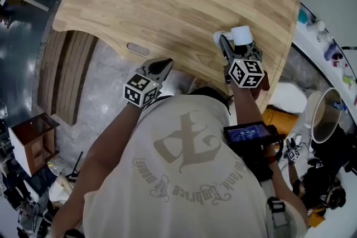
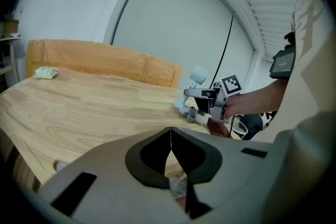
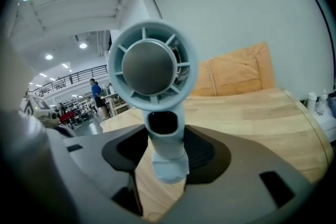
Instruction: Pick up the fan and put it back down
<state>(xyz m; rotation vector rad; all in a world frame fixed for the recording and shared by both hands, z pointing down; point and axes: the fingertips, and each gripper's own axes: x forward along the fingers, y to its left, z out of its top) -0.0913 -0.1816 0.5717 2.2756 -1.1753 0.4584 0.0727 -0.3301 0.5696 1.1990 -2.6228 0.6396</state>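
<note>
Your right gripper (image 1: 239, 48) is clamped wide on the handle of the small pale-blue plastic handheld fan (image 3: 152, 65), just under its round grille. The fan's foot looks clear of the light wooden desk (image 1: 167, 3), by the near right corner. Expect the fan to be light, stiff and smooth, with most of its weight in the head. Hold it by the handle, never the grille. Your left gripper (image 2: 170, 139), jaws together and empty, hangs off the near edge. The desk's right edge is close, and open wood lies ahead and to the left.
</note>
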